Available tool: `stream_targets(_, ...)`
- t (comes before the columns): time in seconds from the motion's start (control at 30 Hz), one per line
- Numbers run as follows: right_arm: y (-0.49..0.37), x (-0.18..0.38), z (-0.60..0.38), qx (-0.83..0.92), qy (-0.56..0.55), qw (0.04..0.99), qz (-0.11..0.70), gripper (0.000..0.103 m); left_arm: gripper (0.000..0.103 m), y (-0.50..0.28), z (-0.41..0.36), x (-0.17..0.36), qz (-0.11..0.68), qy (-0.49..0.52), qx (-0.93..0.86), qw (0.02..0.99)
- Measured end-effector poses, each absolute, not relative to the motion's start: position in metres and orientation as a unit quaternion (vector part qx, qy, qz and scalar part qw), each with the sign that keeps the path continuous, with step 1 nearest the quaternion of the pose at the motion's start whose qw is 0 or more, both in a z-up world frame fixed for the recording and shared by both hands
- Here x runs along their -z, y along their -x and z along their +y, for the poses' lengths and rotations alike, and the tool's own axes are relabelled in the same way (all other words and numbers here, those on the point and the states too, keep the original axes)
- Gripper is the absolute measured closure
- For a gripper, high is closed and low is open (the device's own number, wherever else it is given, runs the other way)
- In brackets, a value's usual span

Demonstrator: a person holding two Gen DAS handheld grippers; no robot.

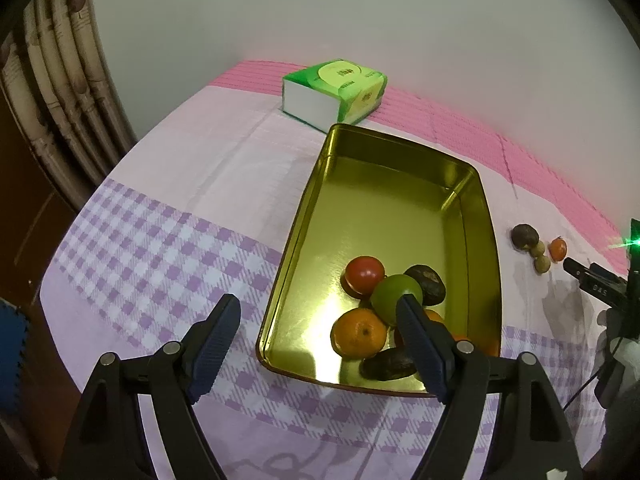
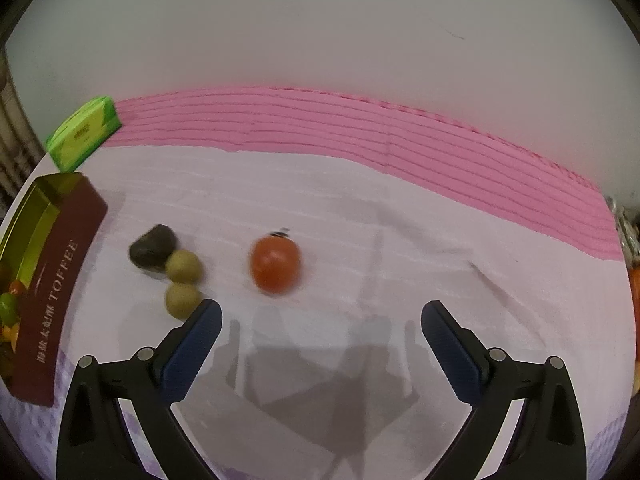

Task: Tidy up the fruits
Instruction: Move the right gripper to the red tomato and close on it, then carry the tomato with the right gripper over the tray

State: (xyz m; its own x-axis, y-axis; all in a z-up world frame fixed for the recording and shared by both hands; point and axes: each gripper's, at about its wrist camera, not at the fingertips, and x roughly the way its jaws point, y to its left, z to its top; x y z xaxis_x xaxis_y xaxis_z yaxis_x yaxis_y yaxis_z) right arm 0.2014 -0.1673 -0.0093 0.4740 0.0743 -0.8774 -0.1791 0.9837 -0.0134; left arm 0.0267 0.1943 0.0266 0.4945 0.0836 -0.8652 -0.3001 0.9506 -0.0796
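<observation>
A gold tin (image 1: 384,208) lies open on the cloth and holds a red tomato (image 1: 364,274), a green fruit (image 1: 394,294), an orange (image 1: 358,332) and two dark fruits (image 1: 428,282). My left gripper (image 1: 318,312) is open and empty, over the tin's near left edge. In the right wrist view a red tomato (image 2: 275,265), a dark fruit (image 2: 152,247) and two small tan fruits (image 2: 183,266) lie on the cloth to the right of the tin (image 2: 60,264). My right gripper (image 2: 320,312) is open and empty, just short of the tomato.
A green tissue pack (image 1: 336,88) lies behind the tin near the wall. The table carries a pink and purple checked cloth (image 1: 168,240). A curtain (image 1: 52,80) hangs at the left. The right gripper (image 1: 592,280) shows at the right edge of the left wrist view.
</observation>
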Motion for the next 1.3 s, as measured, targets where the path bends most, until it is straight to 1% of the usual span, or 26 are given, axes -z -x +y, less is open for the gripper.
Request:
stream_targets(0.07,-0.205,0.013,-0.164,-0.075,0.050,0.855,0.511,0.010,0.026,-0.026,0.197,-0.026,0.489,0.114,-0.116,0.857)
stream_targets(0.23,-0.218,0.021,-0.156,-0.071,0.043,0.850,0.520,0.024,0.025,-0.025,0.204,-0.023,0.491,0.127,-0.126,0.853)
stream_targets(0.3,-0.223,0.024,-0.154,-0.071,0.038,0.848,0.523,0.035,0.025,-0.025,0.206,-0.023,0.490,0.128,-0.128,0.852)
stream_targets(0.37,-0.223,0.026,-0.155,-0.070,0.036,0.847,0.525,0.041,0.025,-0.025,0.208,-0.022,0.489,0.129,-0.135,0.852)
stream_targets(0.43,-0.226,0.029,-0.154,-0.072,0.038,0.846,0.528,0.044,0.025,-0.025,0.209,-0.022,0.489,0.128,-0.141,0.852)
stream_targets(0.5,-0.228,0.031,-0.151,-0.072,0.039,0.845,0.528,0.052,0.025,-0.025,0.211,-0.021,0.489,0.127,-0.145,0.851)
stream_targets(0.57,-0.229,0.033,-0.152,-0.074,0.034,0.844,0.530,0.058,0.025,-0.025,0.211,-0.019,0.491,0.126,-0.147,0.849)
stream_targets(0.77,-0.230,0.034,-0.150,-0.085,0.037,0.849,0.521,0.069,0.025,-0.026,0.212,-0.016,0.496,0.125,-0.146,0.847)
stream_targets(1.03,-0.228,0.032,-0.147,-0.091,0.045,0.848,0.520,0.070,0.024,-0.025,0.215,-0.015,0.499,0.128,-0.151,0.844)
stream_targets(1.3,-0.216,0.014,-0.145,-0.105,0.039,0.853,0.510,0.070,0.016,-0.024,0.216,-0.017,0.498,0.129,-0.155,0.844)
